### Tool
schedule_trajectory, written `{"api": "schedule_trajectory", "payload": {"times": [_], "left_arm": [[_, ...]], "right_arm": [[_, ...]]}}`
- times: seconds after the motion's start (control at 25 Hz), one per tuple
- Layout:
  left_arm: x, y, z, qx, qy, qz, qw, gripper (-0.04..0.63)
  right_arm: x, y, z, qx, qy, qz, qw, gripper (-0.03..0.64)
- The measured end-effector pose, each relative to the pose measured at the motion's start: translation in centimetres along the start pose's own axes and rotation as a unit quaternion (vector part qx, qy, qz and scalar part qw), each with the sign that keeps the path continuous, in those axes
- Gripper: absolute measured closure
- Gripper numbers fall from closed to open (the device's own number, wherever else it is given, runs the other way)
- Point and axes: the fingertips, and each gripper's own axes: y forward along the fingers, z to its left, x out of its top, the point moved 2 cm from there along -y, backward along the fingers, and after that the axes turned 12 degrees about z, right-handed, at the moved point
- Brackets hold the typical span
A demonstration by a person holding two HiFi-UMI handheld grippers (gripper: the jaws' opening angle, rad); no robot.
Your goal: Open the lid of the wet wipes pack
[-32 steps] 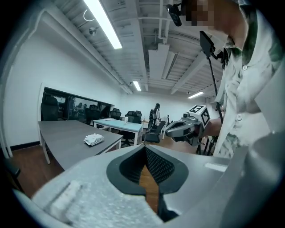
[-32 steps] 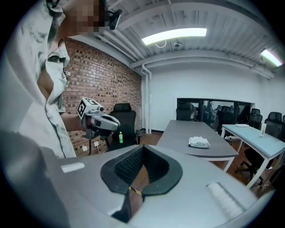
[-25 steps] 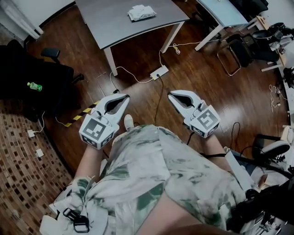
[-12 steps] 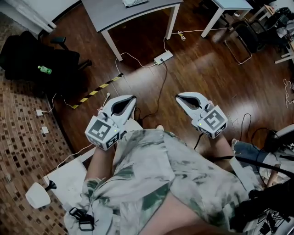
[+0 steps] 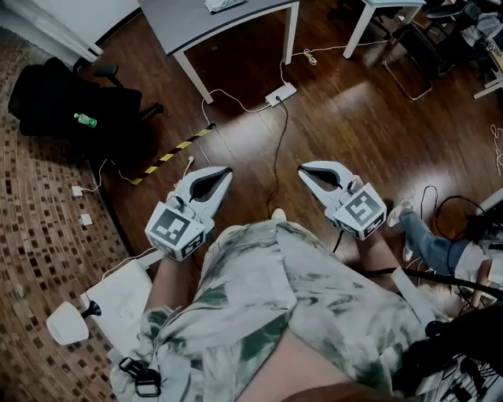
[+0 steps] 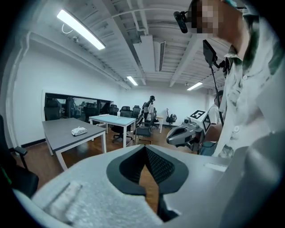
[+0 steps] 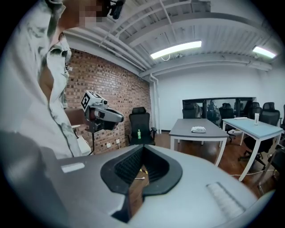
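Observation:
The wet wipes pack is a small white bundle on the grey table, cut by the top edge of the head view. It also lies on that table in the left gripper view and the right gripper view, several steps away. Both grippers hang over the wooden floor in front of the person's body, far from the pack. My left gripper is shut with nothing in it. My right gripper is also shut and empty.
A black office chair with a green bottle stands at the left. A power strip and cables lie on the floor between me and the table. Yellow-black tape marks the floor. A light blue table stands to the right.
The head view has shifted: the table and pack have slid toward the top edge and more floor shows at the left. Both grippers stay shut in about the same place.

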Motion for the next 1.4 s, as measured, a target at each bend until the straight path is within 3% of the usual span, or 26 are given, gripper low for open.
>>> {"api": "schedule_trajectory", "payload": {"times": [0.72, 1.4], "left_arm": [[-5.9, -8.6, -1.0, -0.039, -0.011, -0.003, 0.9992, 0.594], [-5.0, -7.4, -2.2, -0.092, -0.006, -0.005, 0.9957, 0.594]], "right_arm": [[4.7, 5.2, 10.7, 0.034, -0.014, 0.004, 0.999, 0.614], [5.6, 4.6, 12.4, 0.036, -0.007, 0.008, 0.999, 0.614]]}}
